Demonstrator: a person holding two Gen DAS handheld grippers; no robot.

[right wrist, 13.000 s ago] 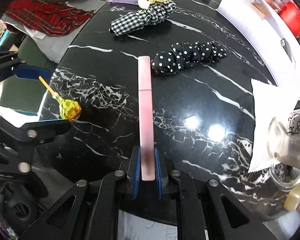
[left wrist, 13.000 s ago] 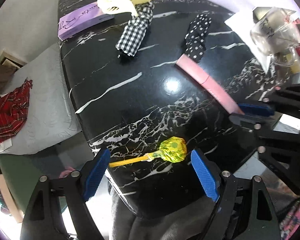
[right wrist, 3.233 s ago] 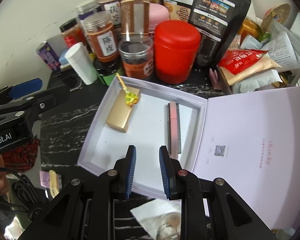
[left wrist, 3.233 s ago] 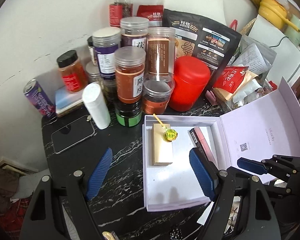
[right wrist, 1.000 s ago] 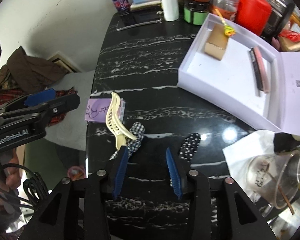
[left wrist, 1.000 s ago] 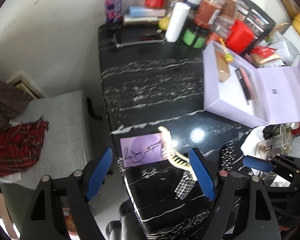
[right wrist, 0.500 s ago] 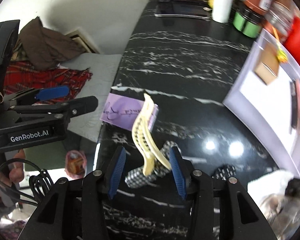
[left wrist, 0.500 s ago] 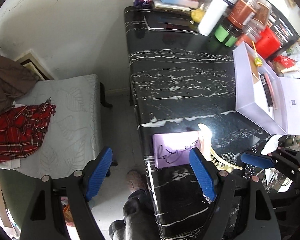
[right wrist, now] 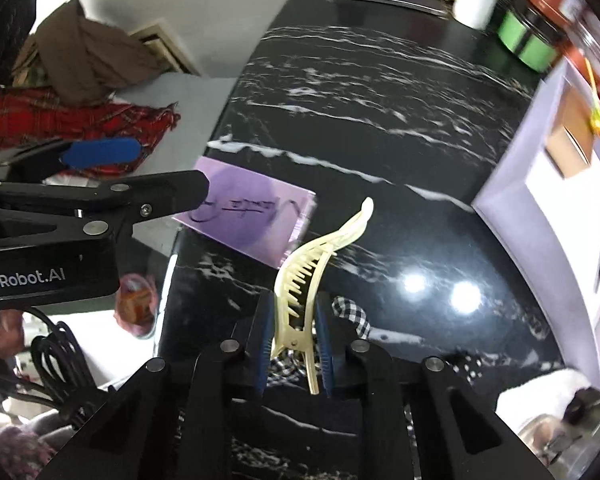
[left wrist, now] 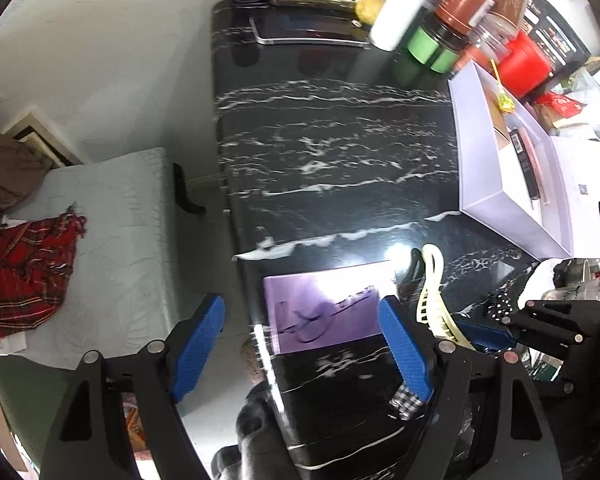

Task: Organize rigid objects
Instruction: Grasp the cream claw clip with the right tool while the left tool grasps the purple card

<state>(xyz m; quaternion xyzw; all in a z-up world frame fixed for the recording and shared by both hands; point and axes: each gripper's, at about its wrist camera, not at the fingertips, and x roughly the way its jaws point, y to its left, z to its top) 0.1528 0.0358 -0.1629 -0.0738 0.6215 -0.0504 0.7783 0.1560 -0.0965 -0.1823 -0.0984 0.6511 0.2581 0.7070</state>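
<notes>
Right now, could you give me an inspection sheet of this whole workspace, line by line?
Surface: black marble-look table, glossy with glare.
Job's things: cream hair clip; purple box; open white box holding a gold box, a lollipop and slim sticks.
Clutter: jars, a red canister and a white bottle at the table's far end; checked scrunchie; dotted scrunchie.
Grippers: right hand-held gripper closing on the hair clip; left hand-held gripper open over the purple box.
Cables: black cable below the left gripper.
Surroundings: white wall, red plaid cloth on a grey seat.
</notes>
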